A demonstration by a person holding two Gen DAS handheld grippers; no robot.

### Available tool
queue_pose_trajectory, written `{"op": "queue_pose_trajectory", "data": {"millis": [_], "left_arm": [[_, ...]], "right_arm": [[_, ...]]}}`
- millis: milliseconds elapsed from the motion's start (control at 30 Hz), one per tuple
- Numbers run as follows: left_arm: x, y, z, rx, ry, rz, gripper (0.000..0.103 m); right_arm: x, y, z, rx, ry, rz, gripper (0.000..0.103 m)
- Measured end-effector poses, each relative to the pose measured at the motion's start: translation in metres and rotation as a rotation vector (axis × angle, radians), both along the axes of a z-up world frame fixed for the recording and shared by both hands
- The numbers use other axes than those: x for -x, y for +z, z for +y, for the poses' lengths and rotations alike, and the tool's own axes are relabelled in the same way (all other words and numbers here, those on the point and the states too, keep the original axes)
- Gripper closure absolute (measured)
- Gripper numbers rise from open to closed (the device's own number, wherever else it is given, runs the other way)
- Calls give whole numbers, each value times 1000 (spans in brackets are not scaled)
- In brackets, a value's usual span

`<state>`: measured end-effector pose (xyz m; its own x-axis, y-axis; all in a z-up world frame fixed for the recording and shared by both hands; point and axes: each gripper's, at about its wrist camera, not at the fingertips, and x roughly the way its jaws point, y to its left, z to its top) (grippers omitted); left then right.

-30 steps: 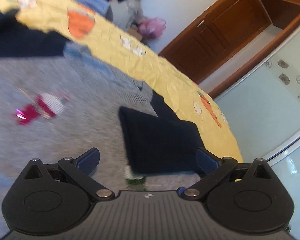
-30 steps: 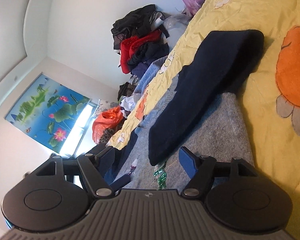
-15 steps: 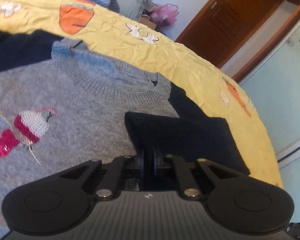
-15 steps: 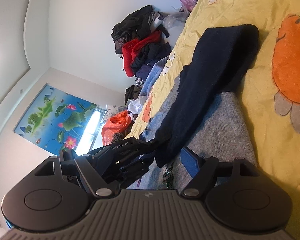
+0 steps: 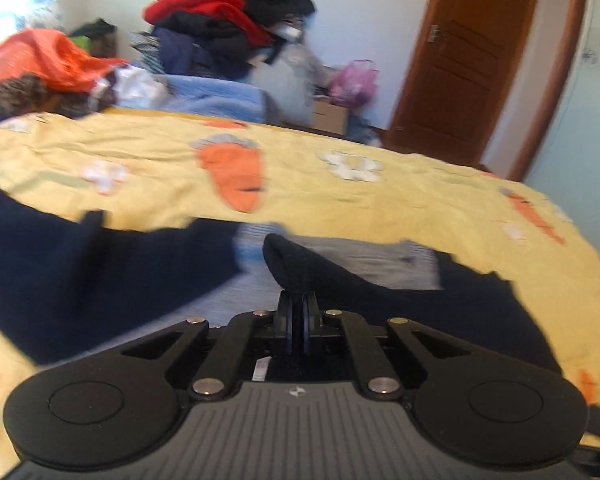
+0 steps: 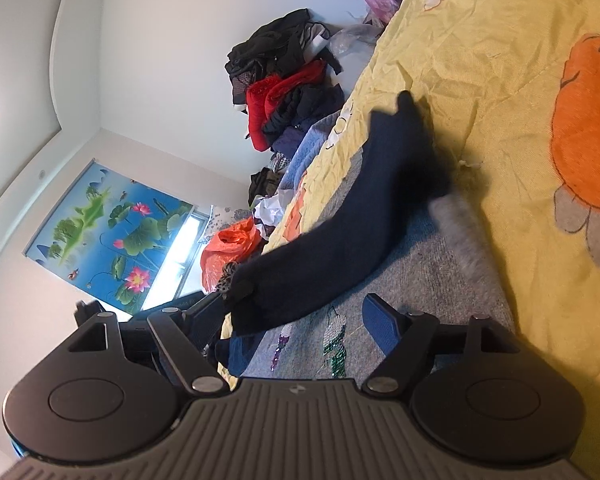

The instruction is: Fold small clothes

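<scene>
The left gripper (image 5: 298, 312) has its jaws pinched tight on the navy sleeve (image 5: 300, 268), holding the cuff end raised above the grey sweater (image 6: 428, 284). The right gripper (image 6: 296, 320) hovers with its jaws spread wide, nothing between them, low over the sweater's front. The sweater lies flat on the yellow bedspread (image 5: 340, 196), a clothes pile (image 5: 228, 28) beyond the bed

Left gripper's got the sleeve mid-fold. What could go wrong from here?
1. The left gripper pinches only the tip of the navy sleeve; it may slip out during the pull.
2. The right gripper is open and holds nothing, so the gray sweater could drag across the yellow bedsheet.
</scene>
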<state>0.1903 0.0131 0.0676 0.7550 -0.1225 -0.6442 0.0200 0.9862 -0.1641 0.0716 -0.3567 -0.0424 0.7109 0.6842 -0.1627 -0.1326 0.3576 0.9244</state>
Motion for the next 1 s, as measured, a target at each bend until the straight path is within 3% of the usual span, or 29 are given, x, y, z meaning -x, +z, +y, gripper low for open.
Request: {"op": "queue_pose_trajectory", "data": {"millis": [133,400,533,600,667,700,733,767,800,900,1000], "left_arm": [[-3,-12,33,-32,89,36,99],[5,-41,31,-124,90,107,99],[11,-41,25,-206,102,65,94],[19,-30,22,-286,186,-2,93],[31,-14,18,-334,284,-135,86],[36,-8,14,-319,287,-197,75],[39,-4,7,-295,258,-235,59],[39,-3,-1,-279,209,-244,48],[37,-6,-11,-274,154,-232,30],[27,-28,-34,-276,43,-177,29],[12,-57,-32,-259,47,-59,29]], "right_arm": [[0,0,0,0,0,-1,25],[-1,2,0,13,5,-7,24],[-1,3,1,16,7,-9,24],[-1,3,1,17,7,-9,24],[-1,3,1,17,7,-9,24],[-1,3,1,17,7,-10,23],[-2,2,2,19,8,-12,23],[-2,2,2,23,10,-15,22],[-2,2,2,27,12,-18,22],[-2,3,2,37,14,-22,22],[-1,4,3,45,15,-25,22]]}}
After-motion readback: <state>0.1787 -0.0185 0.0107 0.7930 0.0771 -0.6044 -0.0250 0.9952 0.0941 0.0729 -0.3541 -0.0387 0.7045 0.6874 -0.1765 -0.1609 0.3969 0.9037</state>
